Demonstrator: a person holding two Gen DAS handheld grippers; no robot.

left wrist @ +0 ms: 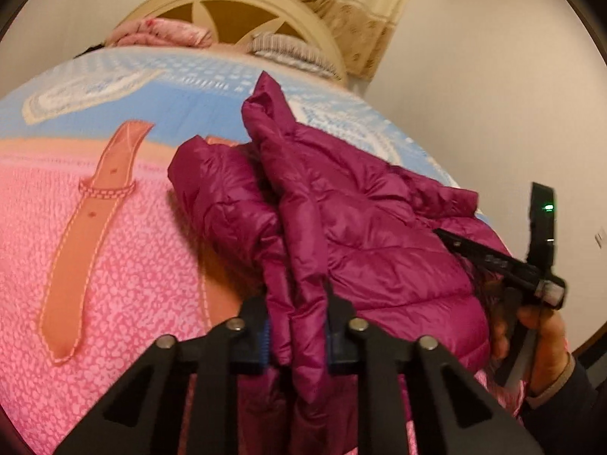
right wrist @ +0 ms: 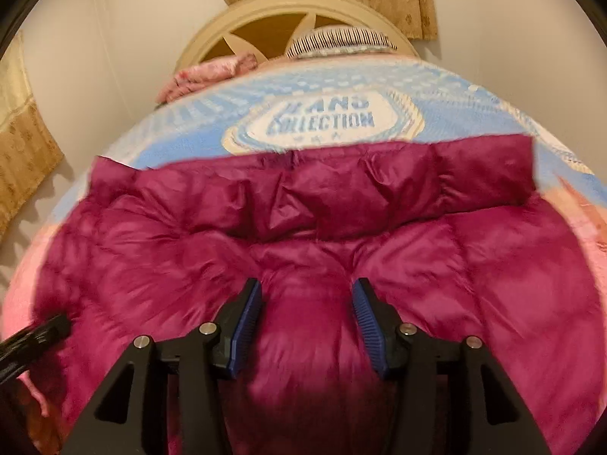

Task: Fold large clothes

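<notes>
Left hand-held gripper (left wrist: 297, 326) pinching jacket (left wrist: 341, 227) fold; right hand-held gripper (right wrist: 306, 322) half-open, straddling jacket. Jacket lengthwise toward headboard (left wrist: 227, 3); bed (left wrist: 95, 208) left of jacket bare.

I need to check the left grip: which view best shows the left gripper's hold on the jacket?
Left wrist view: the left gripper is pinched shut on a fold of the magenta jacket. The right wrist view shows only its dark tip at the jacket's edge.
</notes>
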